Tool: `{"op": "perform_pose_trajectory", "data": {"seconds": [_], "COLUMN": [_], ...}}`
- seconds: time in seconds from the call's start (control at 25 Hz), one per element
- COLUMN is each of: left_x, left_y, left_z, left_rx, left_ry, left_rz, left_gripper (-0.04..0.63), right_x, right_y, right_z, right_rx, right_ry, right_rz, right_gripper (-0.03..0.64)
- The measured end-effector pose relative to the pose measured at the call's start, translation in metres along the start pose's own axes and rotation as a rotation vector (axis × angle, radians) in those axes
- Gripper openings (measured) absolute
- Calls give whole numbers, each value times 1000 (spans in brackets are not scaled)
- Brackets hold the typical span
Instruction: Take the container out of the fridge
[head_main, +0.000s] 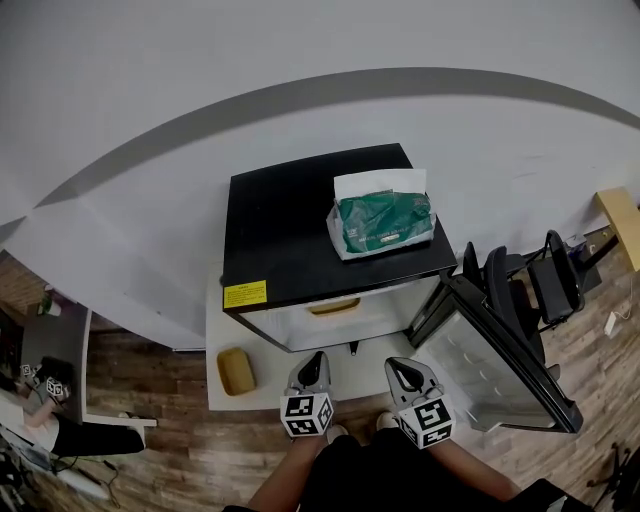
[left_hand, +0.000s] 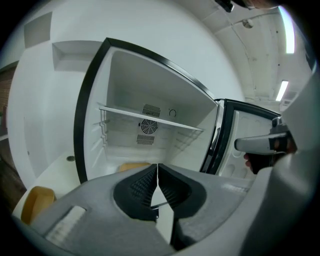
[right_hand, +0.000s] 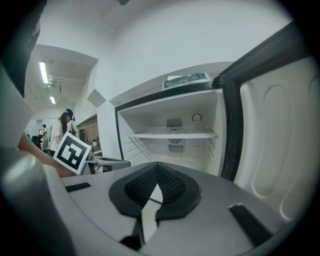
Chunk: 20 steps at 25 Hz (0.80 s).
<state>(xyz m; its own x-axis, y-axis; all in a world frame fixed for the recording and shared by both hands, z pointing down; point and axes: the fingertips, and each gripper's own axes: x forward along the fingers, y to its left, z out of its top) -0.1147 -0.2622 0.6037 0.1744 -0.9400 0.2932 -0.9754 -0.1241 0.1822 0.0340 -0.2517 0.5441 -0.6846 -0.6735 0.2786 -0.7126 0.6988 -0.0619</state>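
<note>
Yellow container (head_main: 335, 306) sits low inside the open fridge (head_main: 290, 225), long axis left to right, directly beyond the left gripper (head_main: 314, 360), which is judged nearer than the right gripper (head_main: 399, 368); both grippers' jaws are pressed together on nothing and would need to part first.

Fridge (head_main: 300, 215) black outside, white inside, yellow label (head_main: 245, 294) on its top's front-left corner, green packet (head_main: 382, 222) in white wrap on top. Yellow container (head_main: 335, 306) inside the fridge, another yellow tub (head_main: 236, 370) on the white base (head_main: 222, 330) left of it. My left gripper (head_main: 314, 358) and right gripper (head_main: 398, 366) before the fridge: grey, black ribbed pads (left_hand: 142, 187), black-and-white square-marker cubes (head_main: 307, 414); brown wood-grain floor (head_main: 180, 460).
</note>
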Motion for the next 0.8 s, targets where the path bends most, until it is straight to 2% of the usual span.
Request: {"op": "perform_pose_trajectory", "data": {"seconds": [0.2, 0.32, 0.4, 0.48, 0.52, 0.8], "left_x": [23, 37, 47, 57, 63, 103], "left_y": [14, 19, 25, 33, 38, 58], "left_z": [4, 6, 3, -2, -5, -21], "left_rx": [-30, 9, 12, -17, -35, -53], "left_ry": [11, 13, 25, 39, 47, 100], "left_rz": [-3, -11, -5, 19, 32, 49], "left_gripper": [17, 22, 75, 159, 177, 224], "right_x": [9, 13, 15, 18, 19, 26], "right_y": [-4, -4, -4, -6, -8, -13], "right_z": [6, 10, 12, 13, 12, 14], "right_rx": [-7, -9, -12, -11, -9, 6], "right_ry": [-8, -11, -15, -17, -16, -11], "right_rz": [-8, -6, -2, -3, -5, -4], "right_gripper": [0, 0, 0, 0, 0, 0]}}
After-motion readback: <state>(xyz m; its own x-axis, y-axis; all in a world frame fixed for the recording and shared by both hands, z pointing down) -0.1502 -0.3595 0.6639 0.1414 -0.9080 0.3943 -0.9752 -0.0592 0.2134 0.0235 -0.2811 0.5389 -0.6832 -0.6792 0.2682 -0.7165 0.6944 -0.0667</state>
